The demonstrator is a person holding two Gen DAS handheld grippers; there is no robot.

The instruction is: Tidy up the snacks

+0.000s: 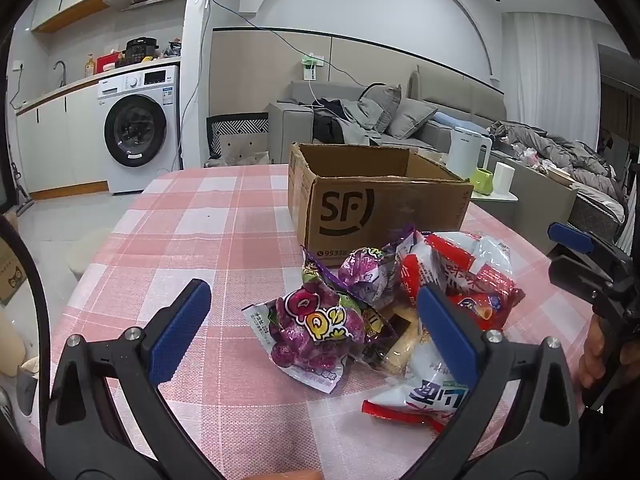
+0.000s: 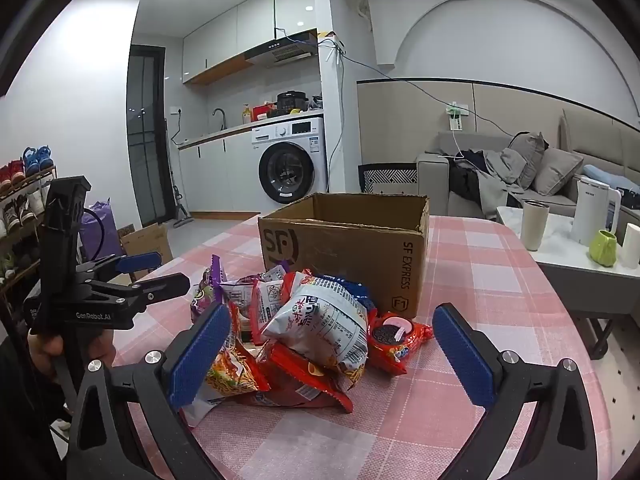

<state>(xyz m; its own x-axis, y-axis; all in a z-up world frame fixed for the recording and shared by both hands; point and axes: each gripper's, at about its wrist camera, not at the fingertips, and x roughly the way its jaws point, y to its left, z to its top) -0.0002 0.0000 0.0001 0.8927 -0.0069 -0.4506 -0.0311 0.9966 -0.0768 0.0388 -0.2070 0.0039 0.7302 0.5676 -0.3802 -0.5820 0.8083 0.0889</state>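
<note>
The snacks lie in a loose pile [image 2: 304,332] on the pink checked tablecloth [image 1: 224,216], just in front of an open cardboard box [image 2: 344,240] that stands upright with its flaps out of the way. Both tools are spread wide and hold nothing: the left gripper [image 1: 316,332] hovers over the near side of the pile, above a purple candy bag [image 1: 316,328], and the right gripper [image 2: 332,356] hangs over a white noodle packet [image 2: 324,316] and the red wrappers beneath it. No packet appears to be in the box yet, although its floor is hidden from both views. Risk 1: the packets overlap, so closing on one may drag or lift a neighbour, which could then slide toward the table edge. Risk 2: the film wrappers are likely slick and puffy; a pinch on a corner may slip, and a hard pinch across the middle may crush the contents. Risk 3: the two tools work the same pile from close quarters, so simultaneous reaches could collide. Risk 4: a carry too low could strike the box wall and shift the box.
</note>
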